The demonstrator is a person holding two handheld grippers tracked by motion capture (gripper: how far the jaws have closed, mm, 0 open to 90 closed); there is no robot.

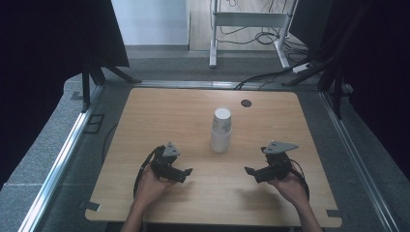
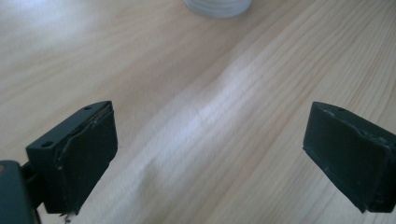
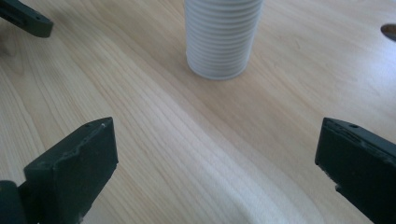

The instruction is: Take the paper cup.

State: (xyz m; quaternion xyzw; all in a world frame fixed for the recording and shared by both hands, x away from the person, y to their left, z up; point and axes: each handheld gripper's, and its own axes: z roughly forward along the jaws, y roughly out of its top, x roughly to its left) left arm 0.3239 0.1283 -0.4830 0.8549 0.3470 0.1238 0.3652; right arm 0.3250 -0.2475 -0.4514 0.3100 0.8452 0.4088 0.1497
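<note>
Standing at frame centre on the wooden table (image 1: pixel 145 125), the stack of white ribbed paper cups (image 1: pixel 221 130) looks light and crushable. My left tongs (image 1: pixel 184 173) and right tongs (image 1: pixel 251 172) are both released, so I would pinch its ribbed wall gently.

you have nothing here you can read. the white cup stack (image 1: pixel 221 130), standing near the middle of the table (image 1: pixel 159 113), carries a faint mark on its upper cup, but it's too small and blurred for you to make out any letters or numbers. in the right gripper view its ribbed side (image 3: pixel 222 39) bears no print.
</note>
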